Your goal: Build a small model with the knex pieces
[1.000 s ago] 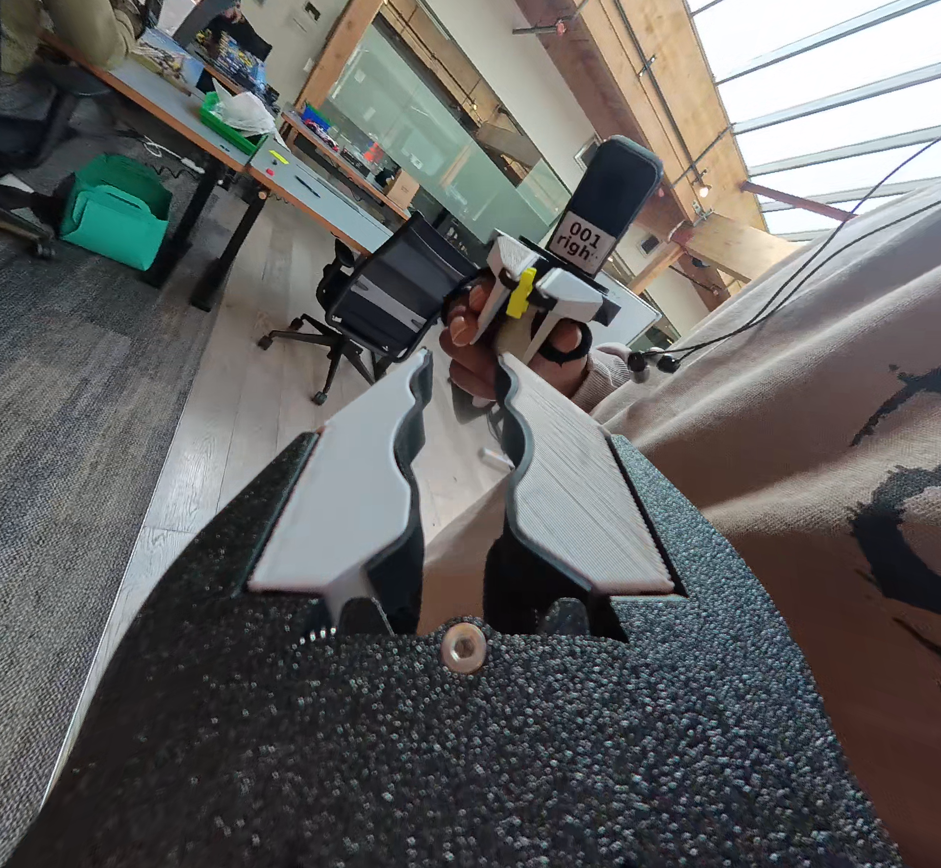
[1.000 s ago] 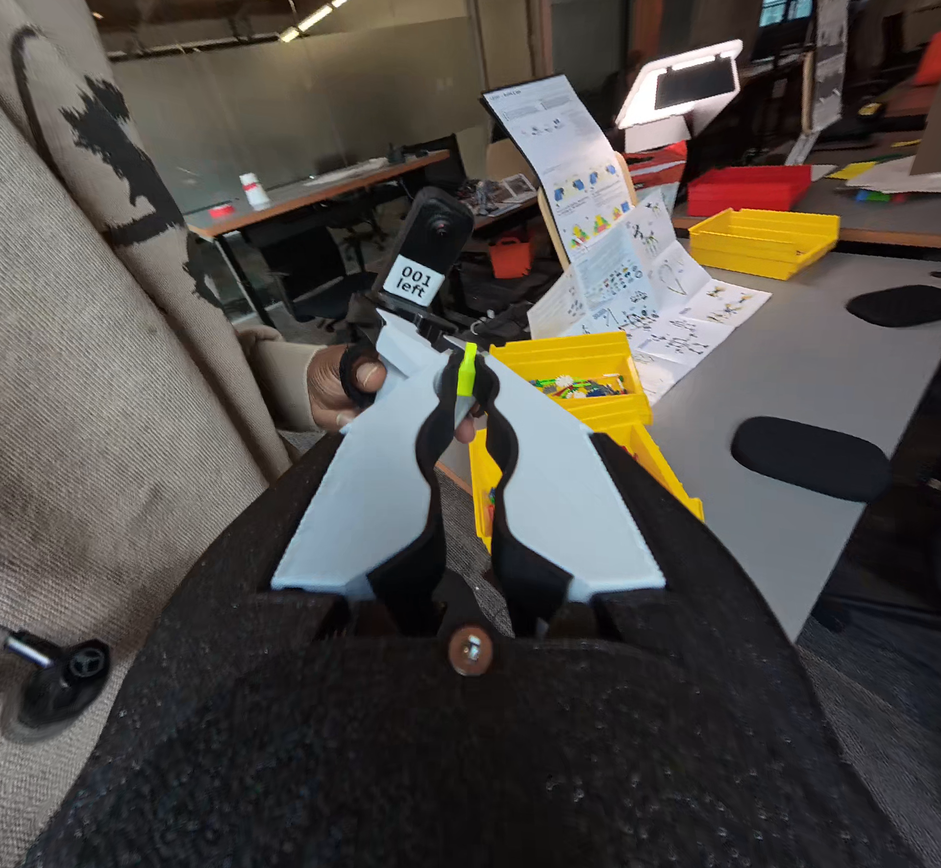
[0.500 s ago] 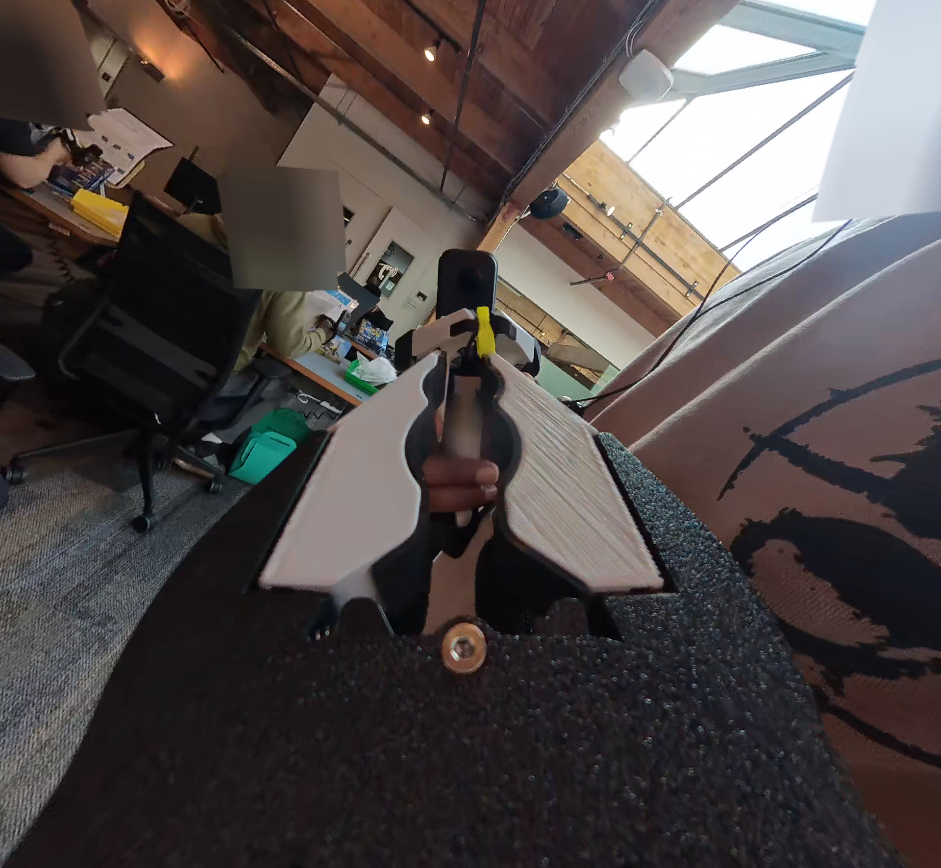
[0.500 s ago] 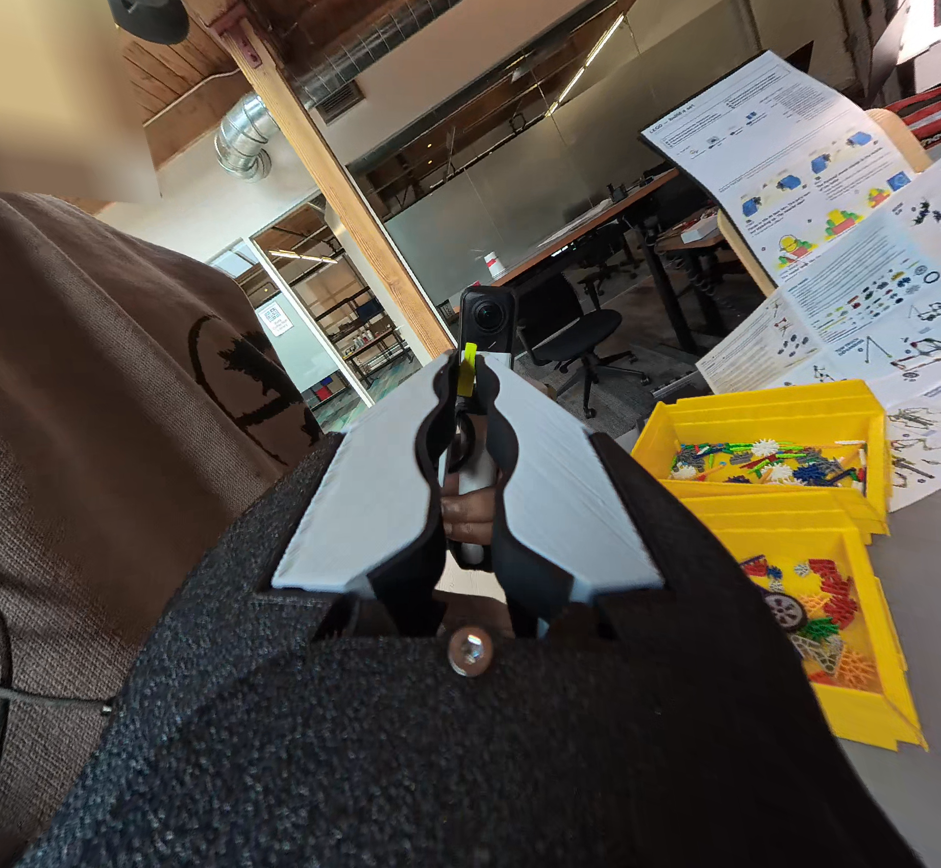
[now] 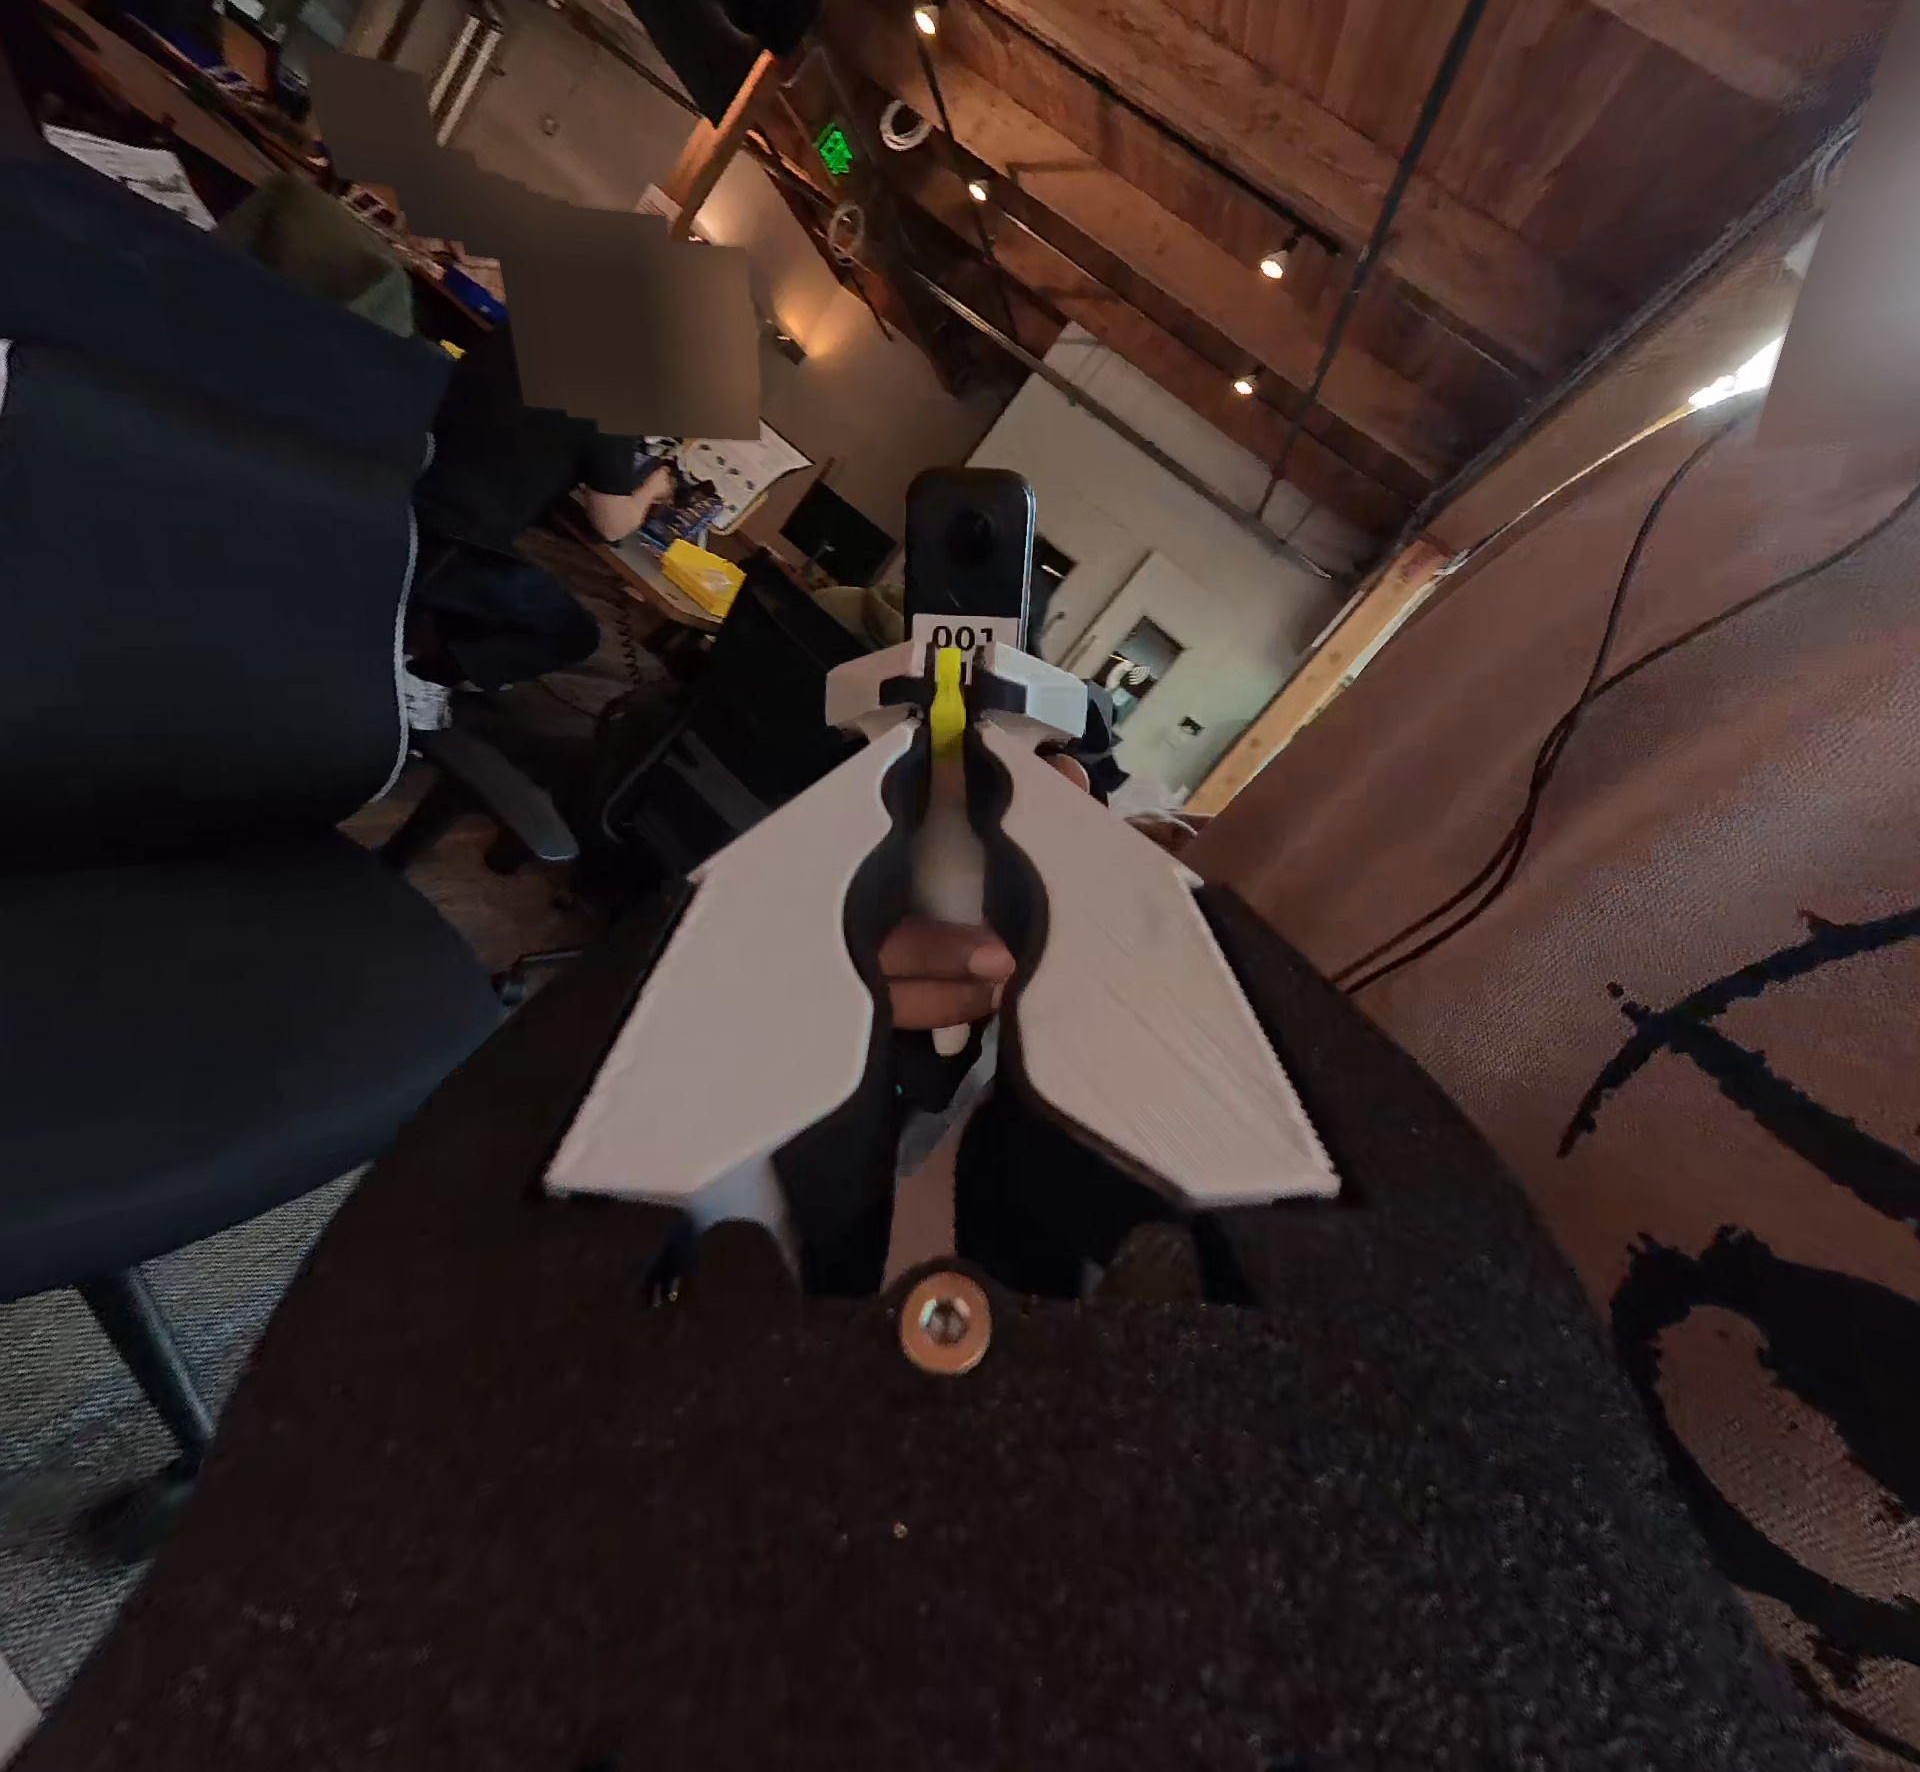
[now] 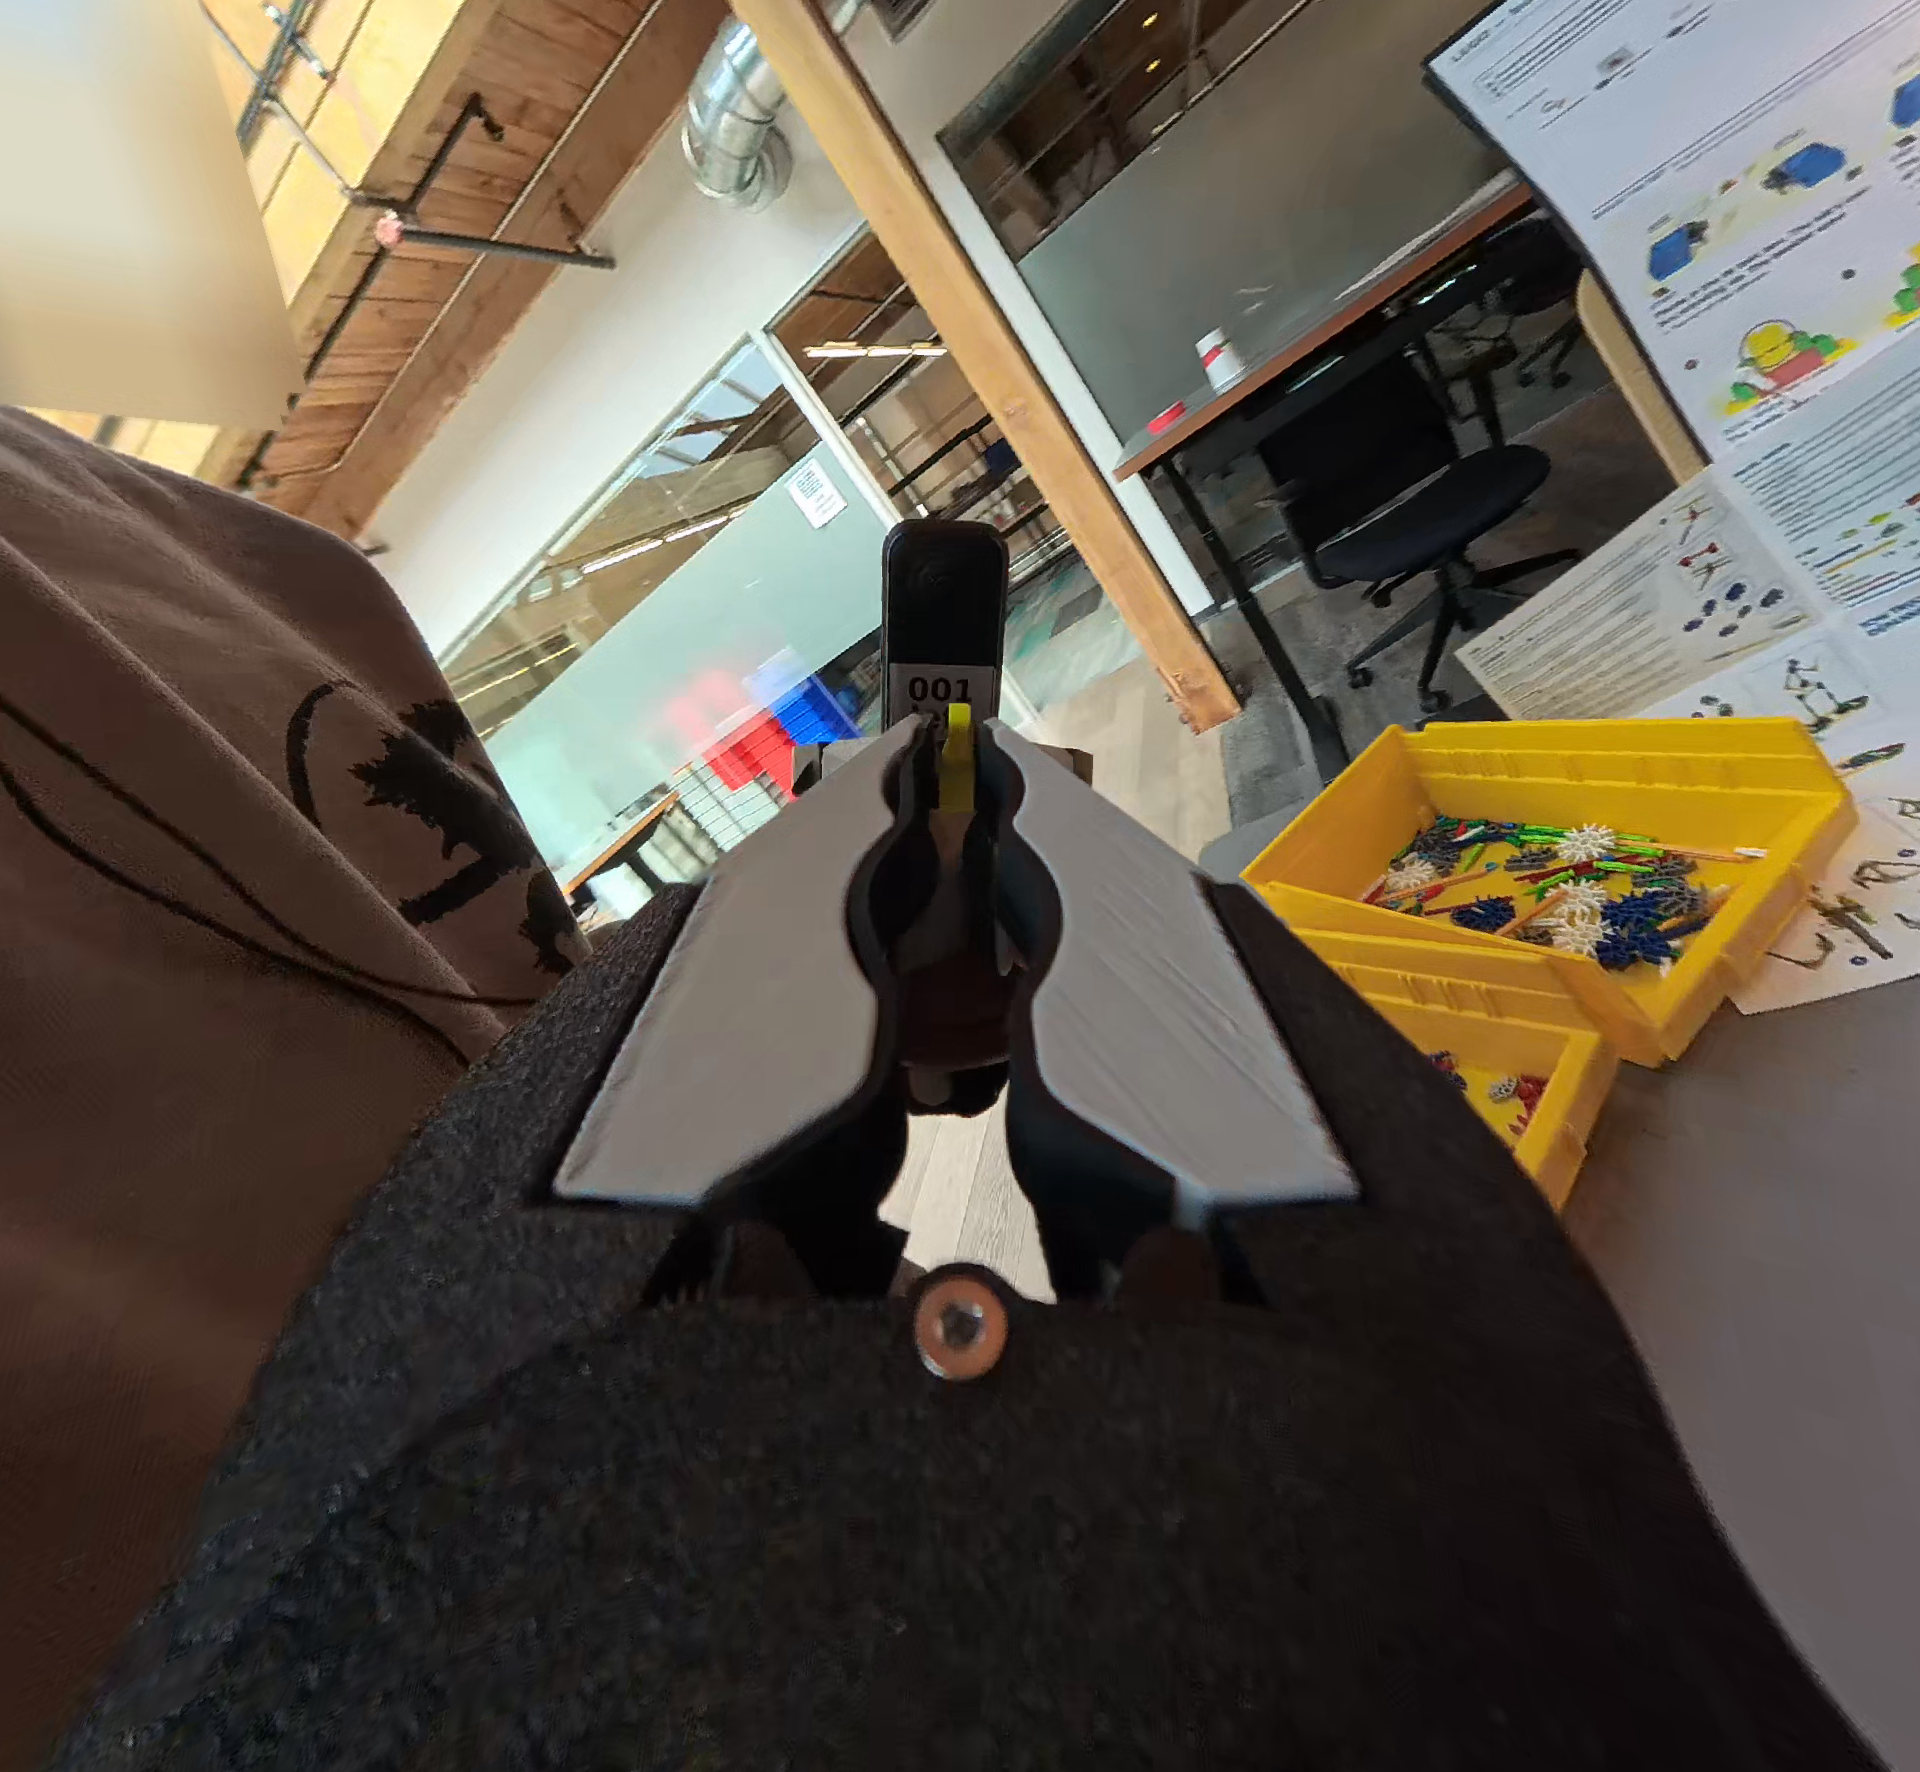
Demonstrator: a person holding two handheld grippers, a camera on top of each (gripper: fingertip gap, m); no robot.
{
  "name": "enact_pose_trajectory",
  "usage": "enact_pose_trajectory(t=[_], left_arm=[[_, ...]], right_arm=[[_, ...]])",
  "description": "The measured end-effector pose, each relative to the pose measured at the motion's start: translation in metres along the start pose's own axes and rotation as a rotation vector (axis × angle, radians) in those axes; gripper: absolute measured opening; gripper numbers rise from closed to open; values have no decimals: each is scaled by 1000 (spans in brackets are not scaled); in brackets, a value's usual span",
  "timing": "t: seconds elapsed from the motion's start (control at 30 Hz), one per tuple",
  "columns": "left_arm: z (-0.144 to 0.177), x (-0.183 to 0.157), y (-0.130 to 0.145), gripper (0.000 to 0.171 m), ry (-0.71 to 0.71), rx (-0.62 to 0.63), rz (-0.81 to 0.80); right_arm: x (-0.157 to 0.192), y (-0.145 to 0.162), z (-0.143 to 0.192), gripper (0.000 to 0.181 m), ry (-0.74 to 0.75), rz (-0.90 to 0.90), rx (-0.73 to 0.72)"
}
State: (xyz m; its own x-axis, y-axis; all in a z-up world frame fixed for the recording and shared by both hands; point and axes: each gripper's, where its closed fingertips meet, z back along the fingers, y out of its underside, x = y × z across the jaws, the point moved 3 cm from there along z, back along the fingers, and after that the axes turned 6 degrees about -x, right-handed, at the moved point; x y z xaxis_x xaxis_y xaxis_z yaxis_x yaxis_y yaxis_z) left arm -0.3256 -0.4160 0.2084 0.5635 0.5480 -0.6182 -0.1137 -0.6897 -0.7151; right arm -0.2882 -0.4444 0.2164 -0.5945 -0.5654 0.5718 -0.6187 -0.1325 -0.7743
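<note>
Two tools, nose to nose. The left tool (image 5: 940,746) has its jaws drawn together to a thin slit with nothing clamped in them. The right tool (image 6: 956,761) is the same: near-closed and empty.

Each wrist view looks down its own slit straight at the opposite unit. That unit's yellow tab (image 5: 944,704) sits dead centre in the gap, with its black camera (image 5: 968,559) upright above. The tips look close, but I can't tell whether they touch. That centring reads as deliberate, so each camera frames the other.

A hand (image 5: 945,969) wraps the opposite grip and shows through the wider lobe between the jaws. Both units are held up against the wearer's brown sweater (image 6: 208,787), tilted upward and clear of the counter (image 6: 1766,1255), so nothing sits between them.

The right wrist view shows more of the room:
- A yellow bin (image 6: 1610,766) sits on the counter, full of small coloured plastic parts (image 6: 1538,891).
- A second yellow bin (image 6: 1558,1088) is just in front of it and touching it. Both are low-walled, probably for easy reach-in.
- Printed sheets (image 6: 1714,164) are propped behind the bins and spread flat beside them, facing the wearer.
- An office chair (image 6: 1434,517) stands at a farther desk.

The left wrist view shows a black chair (image 5: 208,683) close by and a seated person (image 5: 520,496) at a far desk, under a wooden ceiling.
</note>
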Motion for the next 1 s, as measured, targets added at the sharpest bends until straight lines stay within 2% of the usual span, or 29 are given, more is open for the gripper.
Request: enact_pose_trajectory(t=[0.1, 0.27, 0.37, 0.47, 0.53, 0.6, 0.73, 0.8, 0.9, 1.0], left_arm=[[-44, 15, 10, 5, -108, 1, -74], [-116, 14, 10, 5, -221, -19, -170], [-136, 18, 7, 5, -290, -23, -219], [-138, 28, -3, 6, -397, -41, -262], [-130, 36, -11, 8, -475, -64, -294], [-112, 46, -23, 20, -546, -106, -338], [-53, 79, -58, 39, -802, -169, -444], [-19, 92, -75, 44, -947, -160, -524], [36, 109, -98, 68, -1186, -143, -574], [84, 119, -111, 75, -1358, -172, -589]], right_arm=[[-16, -26, 39, 15, -132, -7, 101], [-28, -78, 90, 9, -323, 34, 266], [-37, -95, 98, 7, -393, 45, 325], [-51, -102, 90, 5, -414, 51, 344], [-63, -103, 78, 5, -398, 78, 346], [-81, -109, 62, 4, -345, 131, 329], [-151, -150, 29, 4, -79, 307, 304], [-198, -180, 18, 4, 66, 418, 316], [-280, -229, 1, 5, 261, 547, 322], [-371, -269, -24, 5, 369, 650, 334]])
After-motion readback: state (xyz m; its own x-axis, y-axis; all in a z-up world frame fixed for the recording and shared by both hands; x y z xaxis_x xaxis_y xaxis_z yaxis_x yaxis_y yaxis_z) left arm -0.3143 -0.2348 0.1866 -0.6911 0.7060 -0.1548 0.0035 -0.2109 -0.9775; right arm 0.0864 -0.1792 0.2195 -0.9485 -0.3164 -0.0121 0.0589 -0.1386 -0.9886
